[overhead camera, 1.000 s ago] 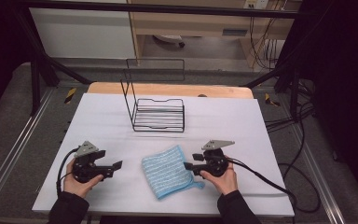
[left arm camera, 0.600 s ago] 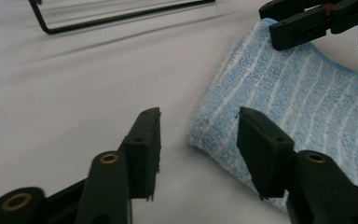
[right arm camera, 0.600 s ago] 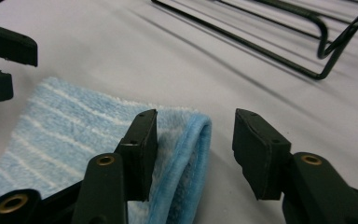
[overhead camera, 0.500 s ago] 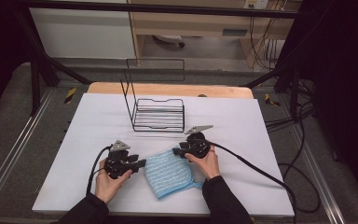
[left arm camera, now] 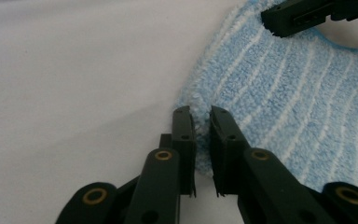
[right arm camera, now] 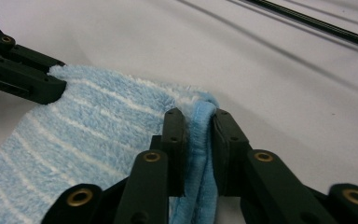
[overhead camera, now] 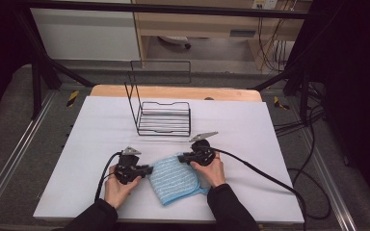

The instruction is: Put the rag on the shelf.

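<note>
Towel: blue striped towel (overhead camera: 176,179) lay flat on the white table cover (overhead camera: 270,139), near the person's edge, between the two grippers.
Towel corners: in the high view its far left corner sat at the left gripper and its far right corner at the right gripper; the near end trailed toward the person.
Left gripper: left gripper (left arm camera: 201,135) had just been closing, and its two black jaws pinched the towel's fluffy edge between them, with only a thin slot of pile showing.
Right gripper: right gripper (right arm camera: 196,135) had likewise just been closing; its jaws clamped a raised fold of the towel's hem, which stood up between the pads.
Hands: left hand (overhead camera: 118,187) and right hand (overhead camera: 211,169) each wrapped a gripper body, dark sleeves entering from the bottom edge.
Cables: black cable (overhead camera: 260,171) ran from the right gripper off the table's right side.
Wire rack: black wire rack (overhead camera: 165,118) stood farther back on the cover, apart from the towel.
Table: wooden tabletop (overhead camera: 173,91) showed beyond the cover's far edge.
</note>
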Demonstrator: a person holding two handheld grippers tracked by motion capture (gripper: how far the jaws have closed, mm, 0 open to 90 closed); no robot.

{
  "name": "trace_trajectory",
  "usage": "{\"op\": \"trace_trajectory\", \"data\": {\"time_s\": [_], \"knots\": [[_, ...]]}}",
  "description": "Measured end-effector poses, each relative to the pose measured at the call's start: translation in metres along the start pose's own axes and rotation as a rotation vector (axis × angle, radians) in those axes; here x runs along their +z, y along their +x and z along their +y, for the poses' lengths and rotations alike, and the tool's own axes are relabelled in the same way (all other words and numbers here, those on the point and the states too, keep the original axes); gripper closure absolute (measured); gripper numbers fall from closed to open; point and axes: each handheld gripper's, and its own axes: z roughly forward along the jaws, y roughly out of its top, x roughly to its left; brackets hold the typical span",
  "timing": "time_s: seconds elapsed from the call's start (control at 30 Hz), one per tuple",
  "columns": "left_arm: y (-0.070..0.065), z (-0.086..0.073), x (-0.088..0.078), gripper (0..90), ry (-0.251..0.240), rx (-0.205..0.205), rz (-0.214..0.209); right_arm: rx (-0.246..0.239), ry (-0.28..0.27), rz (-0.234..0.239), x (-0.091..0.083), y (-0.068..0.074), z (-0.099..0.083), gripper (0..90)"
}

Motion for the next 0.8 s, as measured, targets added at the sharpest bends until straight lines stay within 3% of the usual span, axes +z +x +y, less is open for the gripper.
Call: {"op": "trace_trajectory", "data": {"time_s": [0.23,0.4,0.47,0.5,0.57,0.8], "knots": [[0.001,0.014,-0.001,83.7,-0.003,0.032,0.005,0.026,-0.026,-0.042,-0.009,0.004,0.000,81.0],[0.000,0.030,0.009,83.6,-0.010,0.071,0.020,0.097,-0.066,-0.104,-0.021,0.008,-0.007,81.1],[-0.001,0.036,0.017,83.4,-0.017,0.089,0.021,0.136,-0.095,-0.162,-0.028,0.011,-0.013,81.0],[-0.002,0.039,0.021,83.4,-0.023,0.096,0.025,0.136,-0.095,-0.162,-0.028,0.011,-0.013,81.0],[-0.003,0.043,0.027,83.2,-0.032,0.105,0.026,0.140,-0.115,-0.213,-0.033,0.012,-0.018,80.9],[-0.001,0.045,0.032,77.7,-0.051,0.101,0.011,0.129,-0.102,-0.235,-0.033,0.007,-0.021,77.4]]}}
